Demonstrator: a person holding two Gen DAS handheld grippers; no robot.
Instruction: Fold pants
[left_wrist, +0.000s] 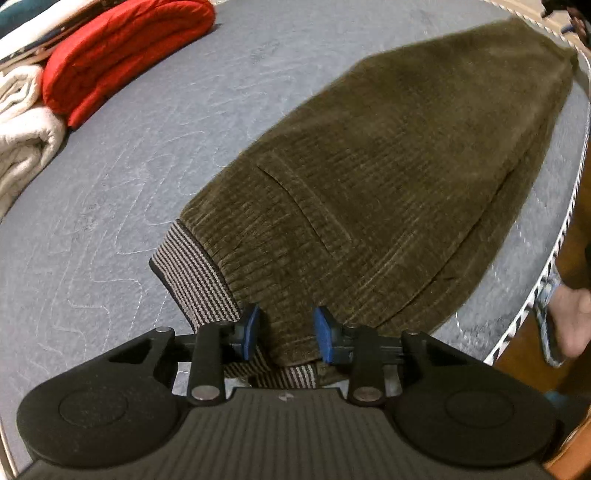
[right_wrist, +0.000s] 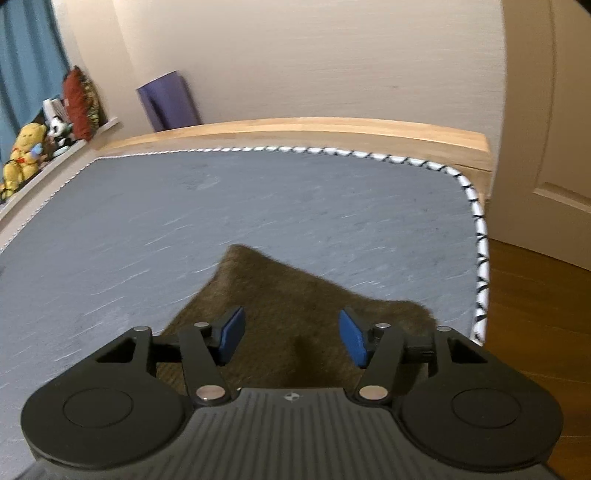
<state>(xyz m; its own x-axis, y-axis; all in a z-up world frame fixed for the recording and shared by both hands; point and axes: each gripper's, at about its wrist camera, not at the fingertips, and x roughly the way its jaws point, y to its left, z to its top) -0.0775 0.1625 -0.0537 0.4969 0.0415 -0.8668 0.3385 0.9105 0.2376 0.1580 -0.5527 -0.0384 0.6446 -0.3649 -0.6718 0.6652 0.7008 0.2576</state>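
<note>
Olive-brown corduroy pants (left_wrist: 388, 177) lie folded on the grey mattress (left_wrist: 129, 184), with a striped grey waistband (left_wrist: 195, 273) at the near end. My left gripper (left_wrist: 284, 332) is open, its blue pads either side of the waistband edge, fabric between them but not pinched. In the right wrist view the far end of the pants (right_wrist: 291, 295) lies flat near the mattress corner. My right gripper (right_wrist: 291, 336) is open just above that cloth, holding nothing.
Folded red clothing (left_wrist: 122, 51) and white towels (left_wrist: 26, 125) sit at the mattress's far left. The mattress edge with black-and-white piping (right_wrist: 480, 236) and wooden bed frame (right_wrist: 332, 133) are near the right gripper. Stuffed toys (right_wrist: 26, 155) line a shelf. A foot (left_wrist: 569, 317) stands on the floor.
</note>
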